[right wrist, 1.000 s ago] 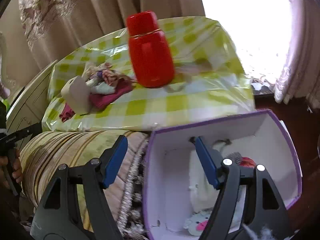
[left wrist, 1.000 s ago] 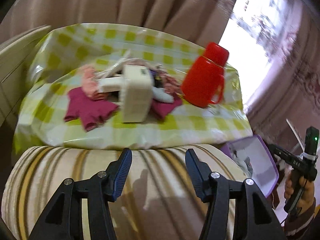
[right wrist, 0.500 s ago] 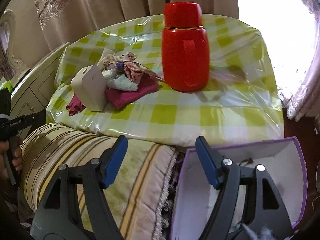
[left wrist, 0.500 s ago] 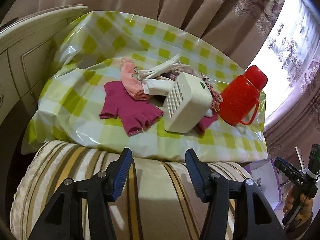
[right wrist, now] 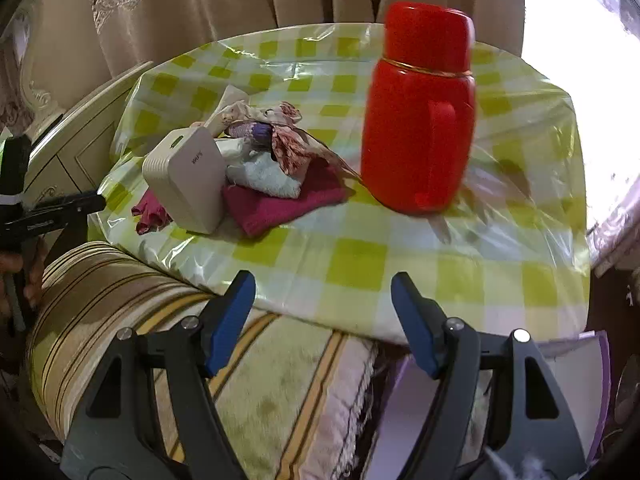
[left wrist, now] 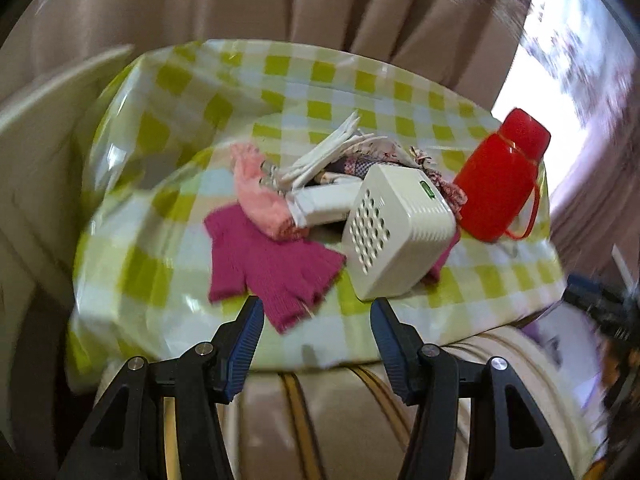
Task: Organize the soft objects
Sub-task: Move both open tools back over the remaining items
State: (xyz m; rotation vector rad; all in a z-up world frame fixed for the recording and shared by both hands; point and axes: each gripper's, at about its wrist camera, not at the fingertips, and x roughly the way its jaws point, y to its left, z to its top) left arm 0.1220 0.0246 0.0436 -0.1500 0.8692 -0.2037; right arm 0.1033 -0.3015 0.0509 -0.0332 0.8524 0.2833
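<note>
A pile of soft things lies on the checked tablecloth (left wrist: 168, 152): a magenta fingerless glove (left wrist: 272, 268), a pink fluffy piece (left wrist: 260, 200), a second magenta piece (right wrist: 280, 204), a pale blue cloth (right wrist: 264, 178) and floral fabric (right wrist: 288, 140). My left gripper (left wrist: 316, 336) is open and empty, just short of the glove at the table's near edge. My right gripper (right wrist: 322, 316) is open and empty over the table's front edge. A purple-rimmed box (right wrist: 600, 360) sits low at the right, mostly hidden.
A cream box with holes (left wrist: 396, 236) leans against the pile; it also shows in the right view (right wrist: 188, 184). A red flask (right wrist: 420, 116) stands right of the pile. A striped cushion (right wrist: 120, 300) lies below the table. Curtains hang behind; a cream cabinet (right wrist: 80, 136) stands left.
Both grippers have moved forward and up toward the table. The purple box has dropped nearly out of the right view. The magenta glove is now close ahead of the left fingers. Both stay open.
</note>
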